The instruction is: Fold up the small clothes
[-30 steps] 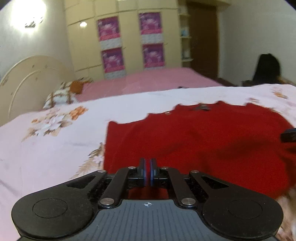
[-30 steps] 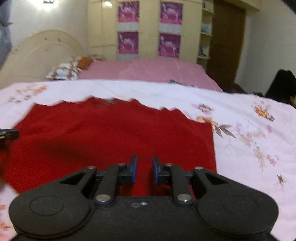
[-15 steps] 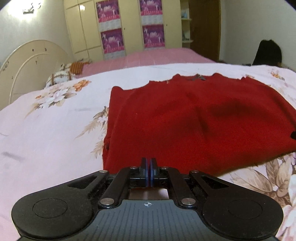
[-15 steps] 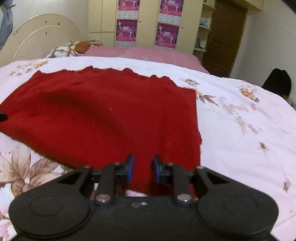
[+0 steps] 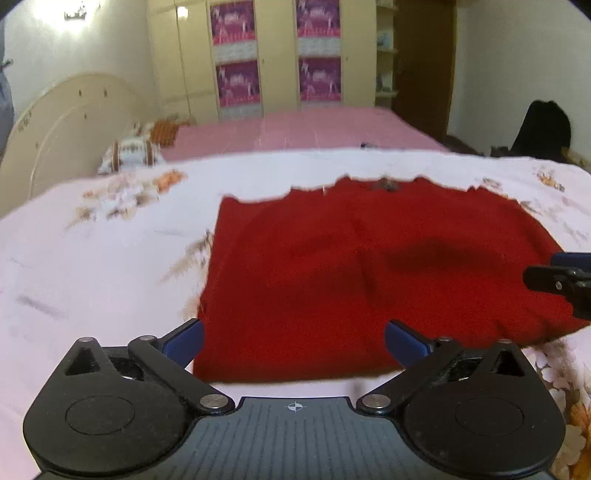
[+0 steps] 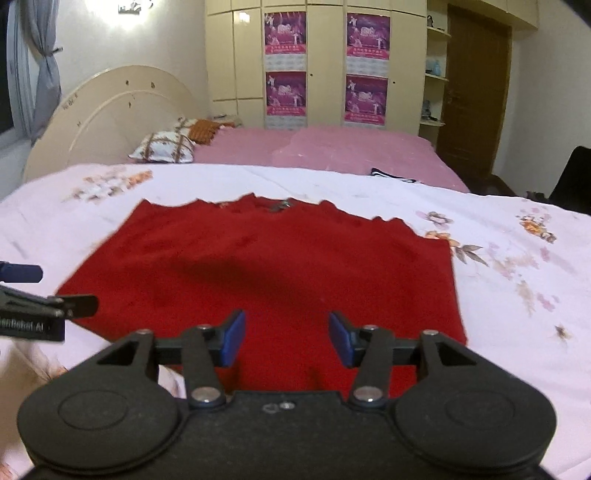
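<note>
- Lying flat on the floral sheet, the red garment spreads across the bed, its jagged far edge toward the pink bed behind.
- Left gripper hangs over the garment's near left corner, its blue pads spread wide, nothing between them.
- Right gripper hangs over the garment's near right part, fingers likewise released, with red cloth showing in the gap but not pinched.
- Each gripper shows at the edge of the other's view: the right one's tip sits over the garment's right edge in the left view.
- Beyond the beds stand a cream headboard, pillows, a wardrobe with purple posters, and a brown door.
- A dark shadow falls across the garment's middle.
</note>
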Motion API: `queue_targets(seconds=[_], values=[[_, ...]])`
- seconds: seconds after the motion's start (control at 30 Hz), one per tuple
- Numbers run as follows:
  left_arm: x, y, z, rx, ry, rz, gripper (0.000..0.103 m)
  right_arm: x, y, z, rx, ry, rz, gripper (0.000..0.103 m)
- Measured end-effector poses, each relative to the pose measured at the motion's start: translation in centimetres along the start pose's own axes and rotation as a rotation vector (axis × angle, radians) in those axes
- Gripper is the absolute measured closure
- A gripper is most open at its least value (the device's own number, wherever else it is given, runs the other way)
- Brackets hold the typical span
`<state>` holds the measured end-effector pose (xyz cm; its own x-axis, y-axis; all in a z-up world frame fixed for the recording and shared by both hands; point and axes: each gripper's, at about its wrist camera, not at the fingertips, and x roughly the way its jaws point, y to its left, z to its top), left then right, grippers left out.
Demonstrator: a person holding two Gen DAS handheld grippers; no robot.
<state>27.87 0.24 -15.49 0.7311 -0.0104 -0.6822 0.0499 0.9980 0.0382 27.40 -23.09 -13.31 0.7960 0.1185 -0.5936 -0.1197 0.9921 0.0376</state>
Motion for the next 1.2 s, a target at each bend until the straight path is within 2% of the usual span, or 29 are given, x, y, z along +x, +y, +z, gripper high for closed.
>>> queue_targets(seconds=[0.13,0.3,0.37,0.43,0.5,0.57,0.67,0.77,0.83,0.97,1.07,1.2], values=[[1.0,0.3,0.0,-0.043,0.04,-0.022,0.0,0.4,0.0,0.1,0.025,-0.001,0.022,0.054],[1.8,0.9,-0.4,-0.139,0.1,-0.064,0.0,0.6,0.4,0.4,0.0,-0.028,0.0,0.054],[1.2,1.3,-0.7,-0.196,0.067,-0.074,0.0,0.9,0.1,-0.1,0.009,-0.015,-0.013,0.056],[0.5,0.8,-0.7,-0.166,0.002,-0.078,0.0,1.6,-0.2,-0.8,0.014,0.023,-0.02,0.058],[1.0,0.3,-0.7,-0.116,-0.008,-0.077,0.0,2.1,-0.7,-1.6,0.022,0.049,-0.036,0.059],[2.5,0.3,-1.0,-0.103,0.023,-0.08,0.001,2.4,-1.1,-2.3,0.01,0.072,-0.054,0.059],[4.8,1.0,-2.5,-0.097,0.129,-0.033,0.001,2.9,-2.1,-3.9,-0.013,0.127,-0.099,0.059],[4.4,1.9,-3.7,-0.114,0.116,-0.015,0.001,2.0,-3.6,-4.8,0.008,0.118,-0.111,0.059],[3.6,2.7,-3.5,-0.177,0.111,-0.053,0.001,1.6,-3.8,-4.6,0.012,0.122,-0.116,0.059],[2.9,4.6,-3.1,-0.381,0.119,-0.146,0.0,0.4,-3.4,-3.8,0.059,0.07,-0.076,0.058],[4.0,5.7,-3.5,-0.519,0.161,-0.225,0.0,0.1,-2.4,-3.0,0.067,0.042,-0.042,0.057],[4.8,5.8,-3.9,-0.604,0.138,-0.249,0.0,0.6,-1.2,-2.1,0.057,0.026,-0.01,0.057]])
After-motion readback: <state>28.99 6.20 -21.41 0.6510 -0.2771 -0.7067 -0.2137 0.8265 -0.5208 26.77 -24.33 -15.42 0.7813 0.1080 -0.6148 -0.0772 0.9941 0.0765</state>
